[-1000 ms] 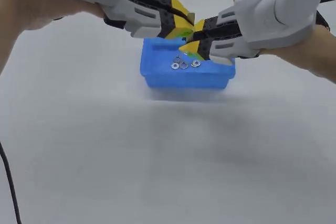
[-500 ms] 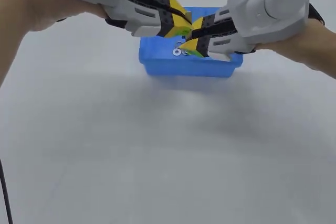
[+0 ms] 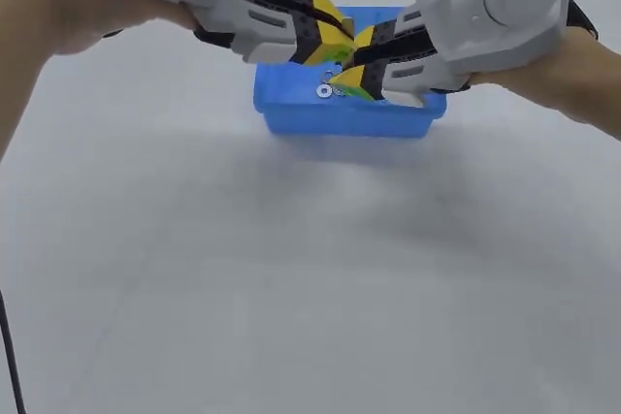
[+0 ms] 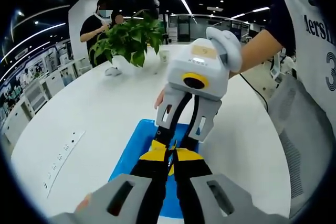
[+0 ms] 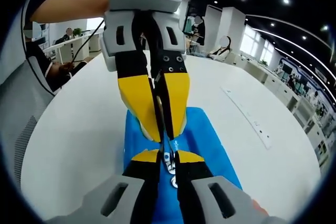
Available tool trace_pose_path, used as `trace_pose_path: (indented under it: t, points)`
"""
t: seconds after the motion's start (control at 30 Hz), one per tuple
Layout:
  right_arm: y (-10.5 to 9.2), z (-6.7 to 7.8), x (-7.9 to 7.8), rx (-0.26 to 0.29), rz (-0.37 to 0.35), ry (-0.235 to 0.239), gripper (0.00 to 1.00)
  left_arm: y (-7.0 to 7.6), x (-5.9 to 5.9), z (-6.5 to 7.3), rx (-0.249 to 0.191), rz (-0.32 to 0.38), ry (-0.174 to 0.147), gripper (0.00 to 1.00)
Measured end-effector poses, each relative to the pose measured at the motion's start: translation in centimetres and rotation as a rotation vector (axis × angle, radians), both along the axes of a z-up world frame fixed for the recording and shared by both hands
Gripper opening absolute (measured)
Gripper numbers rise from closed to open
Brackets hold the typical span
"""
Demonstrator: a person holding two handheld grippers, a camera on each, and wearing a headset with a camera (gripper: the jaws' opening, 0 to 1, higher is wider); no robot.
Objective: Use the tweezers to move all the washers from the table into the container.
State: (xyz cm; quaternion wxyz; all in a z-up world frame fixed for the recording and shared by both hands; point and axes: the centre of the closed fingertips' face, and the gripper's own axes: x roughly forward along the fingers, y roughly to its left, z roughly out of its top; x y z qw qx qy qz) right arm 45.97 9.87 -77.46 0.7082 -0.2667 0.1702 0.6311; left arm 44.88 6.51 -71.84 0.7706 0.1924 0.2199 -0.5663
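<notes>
Above the blue container (image 3: 291, 118), in the head view, left gripper (image 3: 335, 41) meets right gripper (image 3: 354, 79), probably to drop beside the washers (image 3: 325, 92) inside. Left gripper view: own jaws together. Right gripper view: left jaws pinch thin tweezers (image 5: 159, 109); right jaws together, contents unclear.

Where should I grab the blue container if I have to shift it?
I'd grip the container by its left end wall at the rim, coming straight down, one jaw inside and one outside. The wall stands upright and thin under an open top, and the washers lie mid-box, clear of it.
</notes>
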Motion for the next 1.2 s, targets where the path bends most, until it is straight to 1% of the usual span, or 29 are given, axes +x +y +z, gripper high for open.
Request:
trace_pose_path:
  t: [0.1, 0.23, 0.4, 0.47, 0.57, 0.6, 0.67, 0.8, 0.9, 1.0, 1.07, 1.1, 1.13, 1.17, 1.2]
  points:
    - [0.0, 0.5, -0.2, 0.005, 0.003, -0.005, 0.12, 0.0, -0.2, 0.3, 0.005, -0.004, -0.008, 0.07]
    - [0.0, 1.2, -0.4, 0.014, 0.004, -0.012, 0.12, 0.0, -0.4, 1.2, 0.010, -0.011, -0.027, 0.07]
    - [-0.2, 2.4, -1.0, 0.024, 0.016, -0.026, 0.11, 0.0, -1.0, 2.2, 0.009, -0.022, -0.050, 0.07]
    - [-0.3, 2.7, -1.4, 0.027, 0.025, -0.029, 0.11, -0.1, -1.6, 2.7, 0.008, -0.034, -0.059, 0.07]
    - [-0.6, 3.6, -2.4, 0.028, 0.045, -0.042, 0.11, -0.1, -2.6, 3.5, 0.008, -0.053, -0.074, 0.07]
    - [-0.6, 3.9, -2.7, 0.031, 0.052, -0.044, 0.11, -0.1, -2.7, 3.6, 0.007, -0.057, -0.077, 0.07]
    - [-0.8, 4.6, -3.4, 0.038, 0.066, -0.051, 0.11, -0.1, -3.6, 4.5, 0.002, -0.073, -0.092, 0.07]
    - [-1.1, 5.8, -4.8, 0.043, 0.095, -0.062, 0.11, -0.1, -5.0, 5.5, -0.001, -0.085, -0.102, 0.07]
    - [-1.4, 6.4, -6.0, 0.038, 0.118, -0.069, 0.10, -0.1, -6.3, 6.2, 0.004, -0.099, -0.110, 0.06]
    - [-1.8, 6.9, -7.7, 0.020, 0.142, -0.083, 0.09, 0.0, -7.7, 6.4, 0.015, -0.113, -0.118, 0.06]
    - [-1.9, 6.9, -8.5, 0.009, 0.160, -0.085, 0.09, 0.2, -8.7, 6.5, 0.011, -0.121, -0.109, 0.06]
    - [-1.9, 6.9, -9.1, -0.003, 0.171, -0.092, 0.09, 0.3, -9.0, 6.4, 0.013, -0.123, -0.108, 0.06]
    - [-1.9, 6.9, -9.3, -0.006, 0.173, -0.095, 0.08, 0.5, -9.4, 6.4, 0.011, -0.120, -0.099, 0.06]
    - [-2.0, 7.0, -9.8, -0.016, 0.180, -0.094, 0.08, 0.6, -9.7, 6.2, 0.013, -0.118, -0.096, 0.06]
    - [-2.0, 6.9, -10.0, -0.021, 0.182, -0.094, 0.08, 0.8, -10.0, 6.0, 0.019, -0.113, -0.094, 0.06]
